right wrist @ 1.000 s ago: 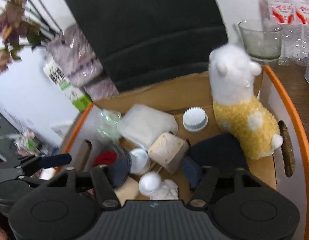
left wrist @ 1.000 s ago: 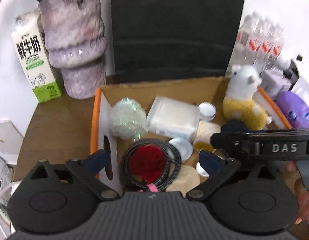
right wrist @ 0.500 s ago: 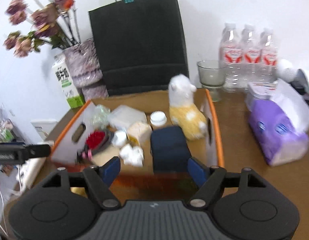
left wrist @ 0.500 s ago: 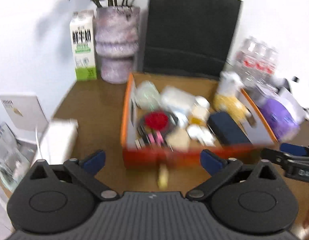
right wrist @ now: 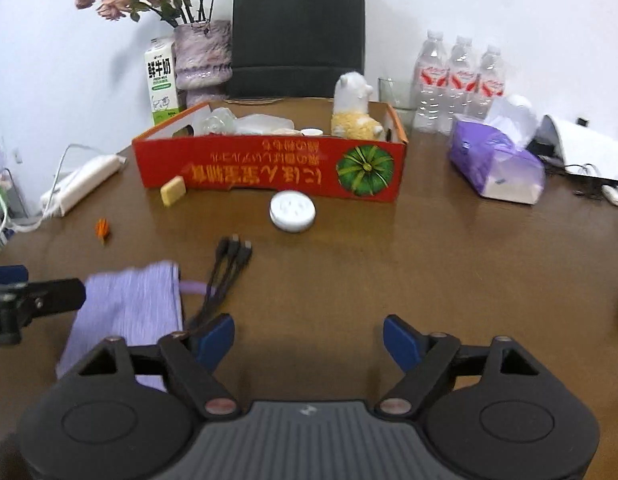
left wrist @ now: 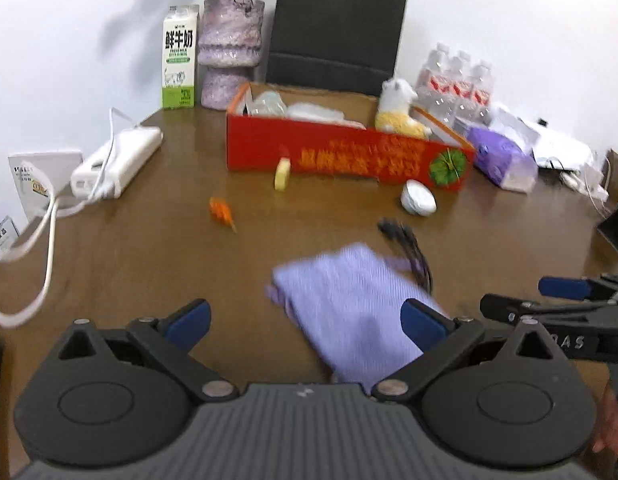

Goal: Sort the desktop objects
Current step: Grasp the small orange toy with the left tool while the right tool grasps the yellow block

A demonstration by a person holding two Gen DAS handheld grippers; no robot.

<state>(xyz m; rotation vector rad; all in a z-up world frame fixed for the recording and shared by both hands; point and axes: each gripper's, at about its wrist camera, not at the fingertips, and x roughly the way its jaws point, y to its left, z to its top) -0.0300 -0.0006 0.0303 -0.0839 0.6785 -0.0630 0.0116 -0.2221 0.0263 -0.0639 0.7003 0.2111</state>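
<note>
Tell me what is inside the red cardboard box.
Over the red cardboard box wall show a plush alpaca, crumpled clear plastic, a clear plastic packet and a small white cup rim. The front wall hides the box floor and anything lower.

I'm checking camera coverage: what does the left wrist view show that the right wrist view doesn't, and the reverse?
Only the left wrist view: a white card standing at the table's left edge. Only the right wrist view: a clear glass behind the box. Both: red box, purple pouch, black cable, white round case, plush toy, milk carton.
</note>
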